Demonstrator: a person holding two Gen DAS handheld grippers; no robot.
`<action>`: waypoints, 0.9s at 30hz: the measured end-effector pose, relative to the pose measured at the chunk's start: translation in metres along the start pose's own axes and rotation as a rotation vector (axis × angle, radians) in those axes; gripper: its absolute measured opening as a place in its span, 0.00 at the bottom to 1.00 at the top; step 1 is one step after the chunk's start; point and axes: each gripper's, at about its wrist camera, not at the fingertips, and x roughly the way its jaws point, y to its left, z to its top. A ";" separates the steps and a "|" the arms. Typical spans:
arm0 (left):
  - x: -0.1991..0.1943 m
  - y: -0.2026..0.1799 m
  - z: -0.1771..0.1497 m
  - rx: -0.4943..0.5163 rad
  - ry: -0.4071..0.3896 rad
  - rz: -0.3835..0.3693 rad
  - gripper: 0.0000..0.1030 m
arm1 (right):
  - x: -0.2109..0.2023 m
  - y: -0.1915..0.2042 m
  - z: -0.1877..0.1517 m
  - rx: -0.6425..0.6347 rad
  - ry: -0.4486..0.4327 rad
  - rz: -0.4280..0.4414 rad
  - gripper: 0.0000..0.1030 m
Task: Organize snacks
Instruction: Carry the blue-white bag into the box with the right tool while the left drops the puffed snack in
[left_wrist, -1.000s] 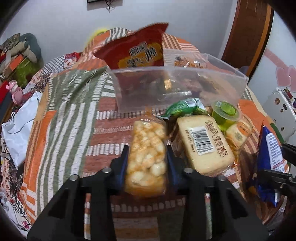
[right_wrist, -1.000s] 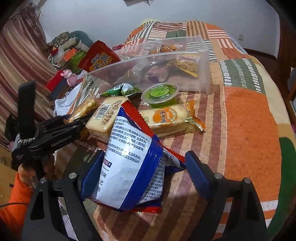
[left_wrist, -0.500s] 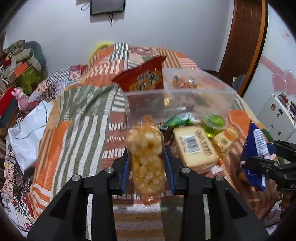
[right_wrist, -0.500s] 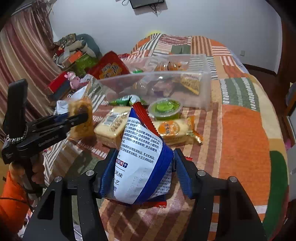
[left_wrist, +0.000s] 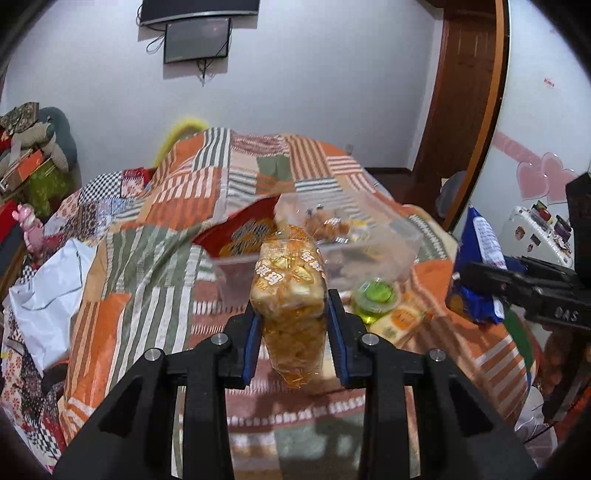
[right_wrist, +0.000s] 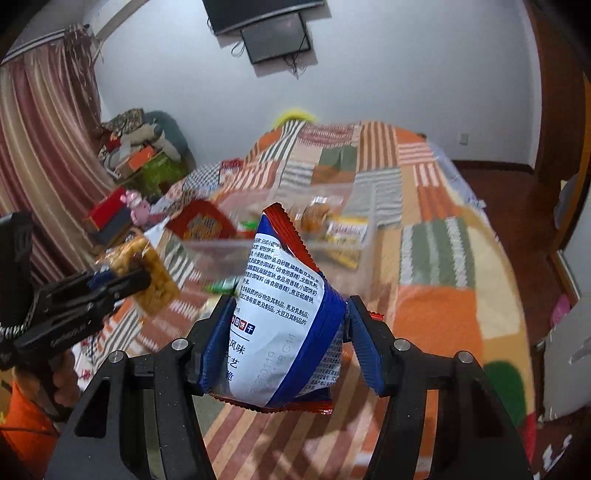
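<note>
Gripping a clear popcorn packet (left_wrist: 290, 295), the left gripper (left_wrist: 291, 332) has its jaws clamped; the right gripper (right_wrist: 286, 345), narrowly parted, pinches a blue bag (right_wrist: 280, 325). Both hang above the bed (right_wrist: 439, 236), short of the clear bin (left_wrist: 369, 254); slick wrappers could slip.

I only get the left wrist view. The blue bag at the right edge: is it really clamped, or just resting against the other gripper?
Observer: Clamped. The right gripper's jaws have just been closing and now press both sides of the blue bag, whose white printed panel faces that camera.
Operator: What carries the left gripper with the puffed snack pack?
Observer: A hand wrapped round its handle, with an orange sleeve below, at the left edge of the right wrist view.
</note>
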 end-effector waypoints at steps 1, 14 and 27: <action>0.001 -0.002 0.003 0.004 -0.006 -0.002 0.32 | 0.000 -0.002 0.004 0.002 -0.012 -0.004 0.56; 0.020 -0.023 0.043 0.046 -0.056 -0.032 0.32 | 0.008 -0.013 0.047 0.007 -0.114 -0.032 0.56; 0.062 -0.030 0.069 0.043 -0.036 -0.059 0.32 | 0.043 -0.024 0.067 0.011 -0.107 -0.047 0.56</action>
